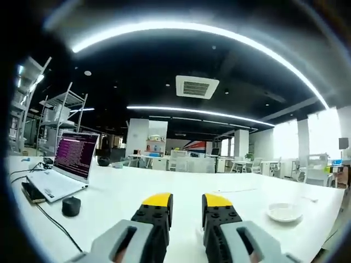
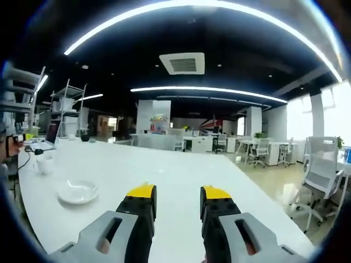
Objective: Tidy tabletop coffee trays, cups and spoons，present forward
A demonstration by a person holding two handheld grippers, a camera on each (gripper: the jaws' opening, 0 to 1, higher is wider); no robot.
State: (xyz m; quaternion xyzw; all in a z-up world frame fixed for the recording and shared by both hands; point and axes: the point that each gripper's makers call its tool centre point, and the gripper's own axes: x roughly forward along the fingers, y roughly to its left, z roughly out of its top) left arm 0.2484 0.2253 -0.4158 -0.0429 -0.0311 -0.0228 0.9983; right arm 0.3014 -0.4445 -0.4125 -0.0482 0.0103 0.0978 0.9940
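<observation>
Left gripper (image 1: 186, 204) and right gripper (image 2: 176, 197) level above the white table (image 2: 164, 170), jaws narrowly apart, holding nothing. Empty saucer (image 2: 77, 192) near left.

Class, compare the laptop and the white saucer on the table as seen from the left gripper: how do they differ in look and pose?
The laptop stands open with a lit purple screen; the saucer lies flat and plain white. The laptop is angular and has a cable running from it; the saucer is round with nothing attached. Both rest on the white table.
</observation>
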